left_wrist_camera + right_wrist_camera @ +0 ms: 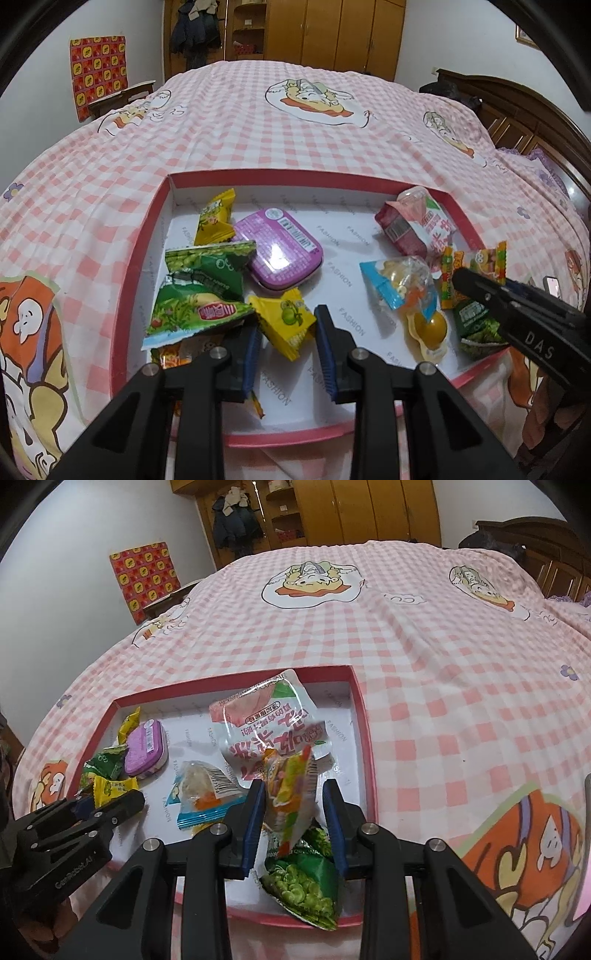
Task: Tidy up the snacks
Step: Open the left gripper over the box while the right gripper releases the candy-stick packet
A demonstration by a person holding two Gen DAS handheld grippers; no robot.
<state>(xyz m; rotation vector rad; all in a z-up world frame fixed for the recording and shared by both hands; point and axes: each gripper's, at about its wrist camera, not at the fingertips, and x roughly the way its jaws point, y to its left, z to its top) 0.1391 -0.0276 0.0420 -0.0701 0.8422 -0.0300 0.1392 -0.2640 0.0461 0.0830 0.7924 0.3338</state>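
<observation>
Snacks in red-rimmed box (pixel 155 206), purple tin (pixel 280 247), green pea packets, left gripper (pixel 284 354) spread empty, right gripper (pixel 293 827) straddling colourful packet (pixel 291 794).

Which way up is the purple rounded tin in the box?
Upside down, apparently: the purple rounded tin lies flat on the floor of the red-rimmed white box with its barcode and fine-print label facing up.

Left tool (pixel 288 345) open over yellow packet (pixel 286 323), red-rimmed box (pixel 129 273)
</observation>
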